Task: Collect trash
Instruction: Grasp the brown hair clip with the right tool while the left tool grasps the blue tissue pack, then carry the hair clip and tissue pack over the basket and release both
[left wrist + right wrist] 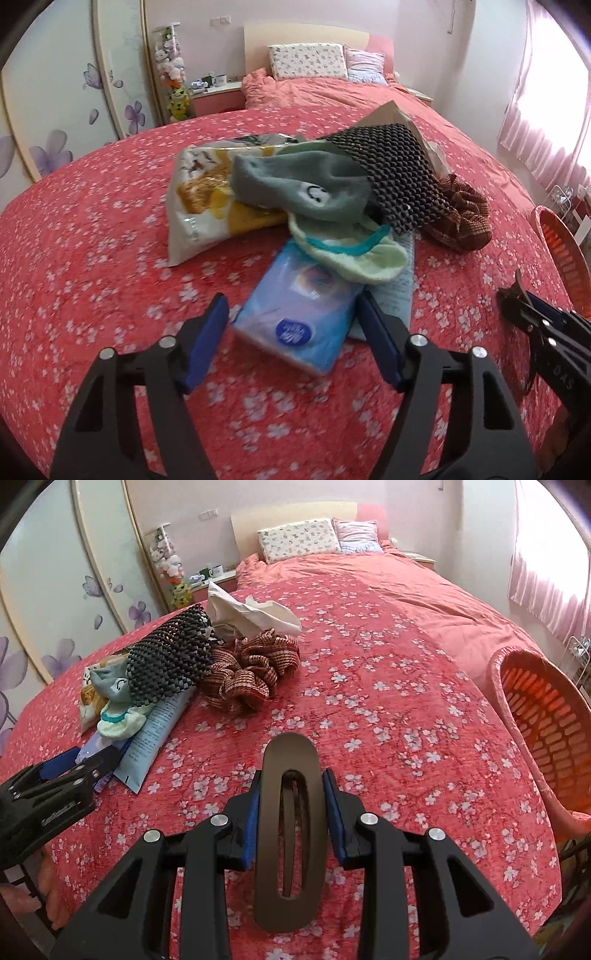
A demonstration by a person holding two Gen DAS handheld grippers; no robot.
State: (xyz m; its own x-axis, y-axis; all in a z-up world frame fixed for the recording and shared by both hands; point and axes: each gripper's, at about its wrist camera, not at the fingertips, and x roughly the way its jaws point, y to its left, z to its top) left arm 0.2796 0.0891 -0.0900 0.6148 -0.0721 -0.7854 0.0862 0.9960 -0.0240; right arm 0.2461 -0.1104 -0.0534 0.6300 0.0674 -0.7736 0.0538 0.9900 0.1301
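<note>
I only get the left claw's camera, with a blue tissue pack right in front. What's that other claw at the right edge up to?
Observer: The right claw is shut on a dark brown oval hair clip, held over the flowered bedspread.
Operator: And the orange thing beyond it?
Observer: A slatted orange basket at the bed's right side, its opening facing the right camera.

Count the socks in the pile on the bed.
2. A grey-green sock with a smiley lies across the snack bag; a pale green sock rests on the tissue pack. More may be hidden underneath.
</note>
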